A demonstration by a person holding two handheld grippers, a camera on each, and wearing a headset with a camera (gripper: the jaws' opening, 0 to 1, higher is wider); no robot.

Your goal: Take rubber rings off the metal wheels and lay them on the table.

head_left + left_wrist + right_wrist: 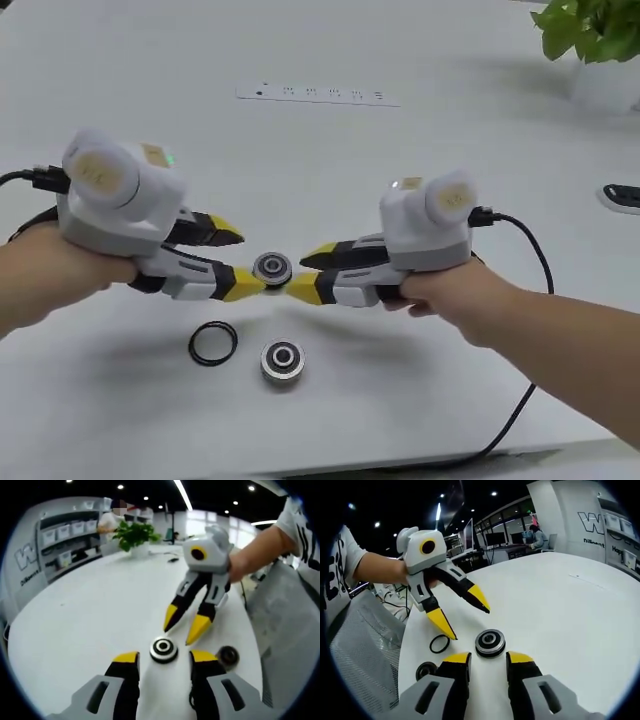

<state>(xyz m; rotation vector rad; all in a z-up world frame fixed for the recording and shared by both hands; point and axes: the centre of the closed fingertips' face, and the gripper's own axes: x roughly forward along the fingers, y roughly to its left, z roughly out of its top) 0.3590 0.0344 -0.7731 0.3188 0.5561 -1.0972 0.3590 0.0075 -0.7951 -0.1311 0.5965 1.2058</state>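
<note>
tongs first: the left tongs [250, 260] and the right tongs [297, 273] both have their jaws apart, and neither one is holding anything. they point at each other from the two sides of the middle wheel [272, 268], with their yellow tips very close to it. i cannot tell if any tip is touching it. in each gripper view the middle wheel lies flat on the white table [420, 120], just in front of that view's own two jaws. it has a dark band [478, 645] round its edge, which i think is rubber that is not yet off. i think the tongs are set on both sides so that one can hold the wheel steady while the other pulls the band away. nearer to the person than the middle wheel, a loose rubber ring [213, 343] lies flat on the table, and a second wheel [283, 361] lies just beside it. that ring is probably from the second wheel, so one looks done and one is left. the band is thin and bendy, so it could slip out of the tips, and the round wheel could slide away if it is pushed from one side alone.
</note>
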